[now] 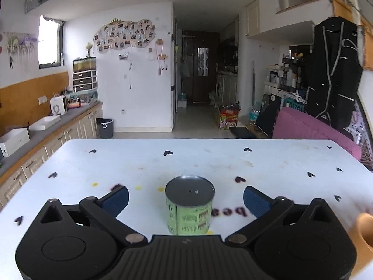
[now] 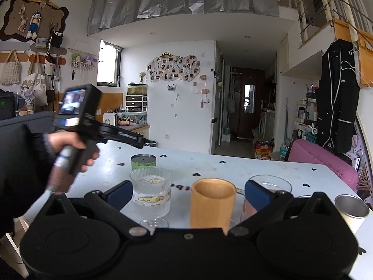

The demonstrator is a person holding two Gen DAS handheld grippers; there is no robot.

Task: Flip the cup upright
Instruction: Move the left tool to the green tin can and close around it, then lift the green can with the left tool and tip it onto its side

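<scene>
A green-labelled tin cup (image 1: 189,206) stands on the white table (image 1: 209,161) with its closed metal end facing up. My left gripper (image 1: 186,194) is open, its blue pads (image 1: 116,199) on either side of the cup and clear of it. In the right wrist view the same cup (image 2: 143,161) sits farther back, with a hand holding the left gripper (image 2: 130,138) above and to its left. My right gripper (image 2: 188,191) is open, and an upright wooden cup (image 2: 212,204) stands between its fingers without touching them.
A ribbed stemmed glass (image 2: 150,187), a clear glass (image 2: 270,184) and a steel cup (image 2: 352,206) stand near the right gripper. The wooden cup (image 1: 366,228) shows at the left view's right edge. A pink chair (image 2: 324,158) is beyond the table's right side; a counter (image 1: 58,128) runs along the left.
</scene>
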